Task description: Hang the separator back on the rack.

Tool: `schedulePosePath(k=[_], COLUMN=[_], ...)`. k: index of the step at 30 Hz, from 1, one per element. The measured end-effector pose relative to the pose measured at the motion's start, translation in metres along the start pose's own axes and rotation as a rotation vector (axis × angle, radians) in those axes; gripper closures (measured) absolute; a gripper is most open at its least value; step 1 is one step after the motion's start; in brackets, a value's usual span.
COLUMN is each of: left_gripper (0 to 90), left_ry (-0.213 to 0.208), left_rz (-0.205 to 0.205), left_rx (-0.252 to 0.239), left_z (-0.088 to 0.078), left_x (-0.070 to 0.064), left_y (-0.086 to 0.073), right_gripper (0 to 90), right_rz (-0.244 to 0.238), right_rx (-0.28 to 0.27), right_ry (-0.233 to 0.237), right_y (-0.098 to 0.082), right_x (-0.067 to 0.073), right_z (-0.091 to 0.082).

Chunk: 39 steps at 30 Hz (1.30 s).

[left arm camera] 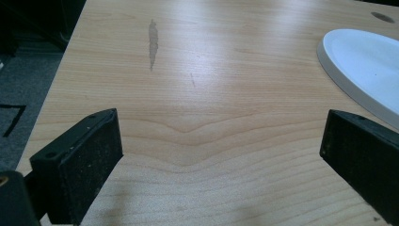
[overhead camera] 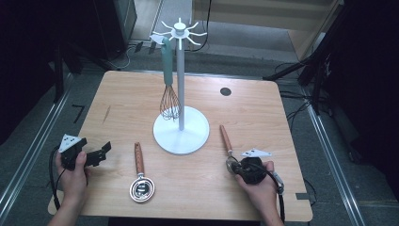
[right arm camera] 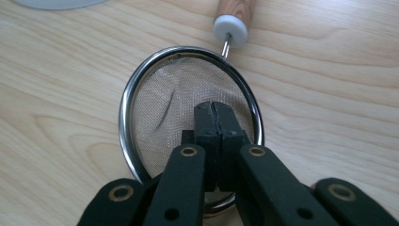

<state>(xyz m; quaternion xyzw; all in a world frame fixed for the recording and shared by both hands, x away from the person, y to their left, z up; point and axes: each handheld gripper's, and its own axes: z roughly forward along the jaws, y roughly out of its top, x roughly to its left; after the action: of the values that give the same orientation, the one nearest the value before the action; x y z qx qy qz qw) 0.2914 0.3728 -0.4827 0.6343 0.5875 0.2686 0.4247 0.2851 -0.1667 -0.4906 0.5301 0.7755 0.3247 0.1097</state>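
Observation:
A small mesh strainer (right arm camera: pixel 188 89) with a steel rim and a wooden handle (overhead camera: pixel 226 138) lies flat on the table, right of the stand. My right gripper (right arm camera: pixel 212 110) hovers just over its mesh with both jaws pressed together and nothing visible between them; it is near the front right (overhead camera: pixel 236 168). My left gripper (overhead camera: pixel 104 151) rests at the table's left edge, its jaws (left arm camera: pixel 220 125) wide open over bare wood. A second wooden-handled utensil with a round metal head (overhead camera: pixel 141 189) lies between the two hands.
A white utensil stand (overhead camera: pixel 181 70) rises from a round base (overhead camera: pixel 181 139) mid-table; the base's rim (left arm camera: pixel 367 66) is right of my left gripper. A whisk (overhead camera: pixel 169 101) with a teal handle hangs from one hook. A dark round hole (overhead camera: pixel 226 91) marks the far right of the tabletop.

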Motion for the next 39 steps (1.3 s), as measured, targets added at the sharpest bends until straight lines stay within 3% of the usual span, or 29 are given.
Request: schedulePosePath(k=[7, 18, 22, 29, 39], left_gripper=[0.2, 0.1, 0.2, 0.1, 0.2], left_ry=[0.001, -0.001, 0.000, -0.001, 0.001], left_rz=[0.000, 0.000, 0.000, 0.000, 0.008], left_rx=[0.001, 0.000, 0.000, 0.001, 0.004], left_z=[0.000, 0.000, 0.000, 0.000, 0.000], left_x=[0.000, 0.000, 0.000, 0.000, 0.000], left_y=[0.000, 0.000, 0.000, 0.000, 0.000], right_gripper=[90.0, 90.0, 87.9, 82.5, 73.9], right_rz=[0.007, -0.013, -0.023, 0.013, 0.028], right_rx=[-0.004, -0.007, -0.038, -0.085, -0.125], right_ry=[-0.039, -0.098, -0.071, -0.004, 0.000], right_y=[0.000, 0.000, 0.003, 0.008, 0.029], right_x=[-0.014, -0.017, -0.014, -0.015, -0.019], right_z=[-0.003, -0.005, -0.010, -0.021, -0.029])
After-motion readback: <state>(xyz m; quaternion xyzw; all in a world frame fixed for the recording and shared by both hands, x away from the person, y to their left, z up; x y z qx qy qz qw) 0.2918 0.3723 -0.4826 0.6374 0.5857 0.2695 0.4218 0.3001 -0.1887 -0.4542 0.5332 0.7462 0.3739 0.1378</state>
